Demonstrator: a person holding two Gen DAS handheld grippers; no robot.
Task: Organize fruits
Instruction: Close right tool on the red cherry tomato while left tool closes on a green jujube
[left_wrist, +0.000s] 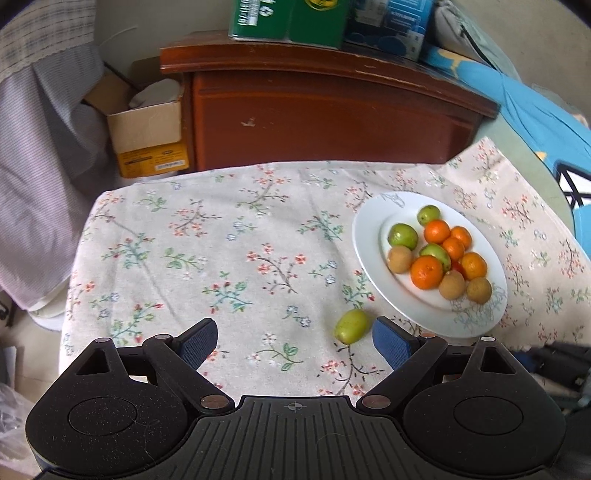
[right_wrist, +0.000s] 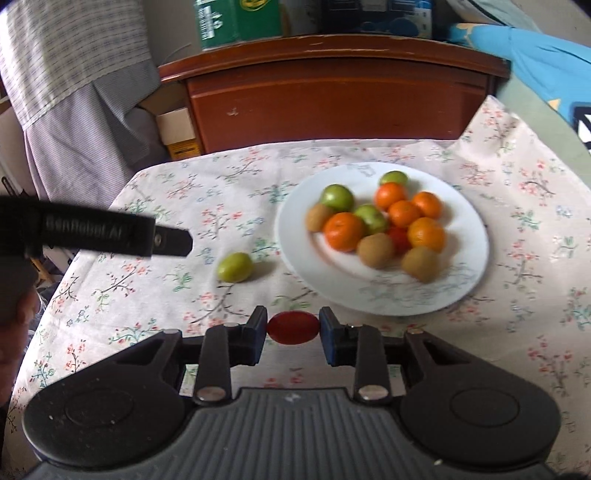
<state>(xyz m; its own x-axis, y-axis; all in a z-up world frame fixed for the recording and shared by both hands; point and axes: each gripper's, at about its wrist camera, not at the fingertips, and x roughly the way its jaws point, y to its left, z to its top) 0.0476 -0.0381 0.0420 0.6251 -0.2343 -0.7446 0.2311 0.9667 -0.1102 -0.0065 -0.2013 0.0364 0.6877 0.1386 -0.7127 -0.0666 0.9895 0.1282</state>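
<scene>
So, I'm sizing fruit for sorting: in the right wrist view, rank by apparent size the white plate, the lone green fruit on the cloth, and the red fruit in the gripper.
1. White plate
2-3. Red fruit and lone green fruit: alike; red sits nearer, so unsure.

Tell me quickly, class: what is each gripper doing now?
Left gripper: open, holding nothing.
Right gripper: shut on a small red oval fruit.
</scene>
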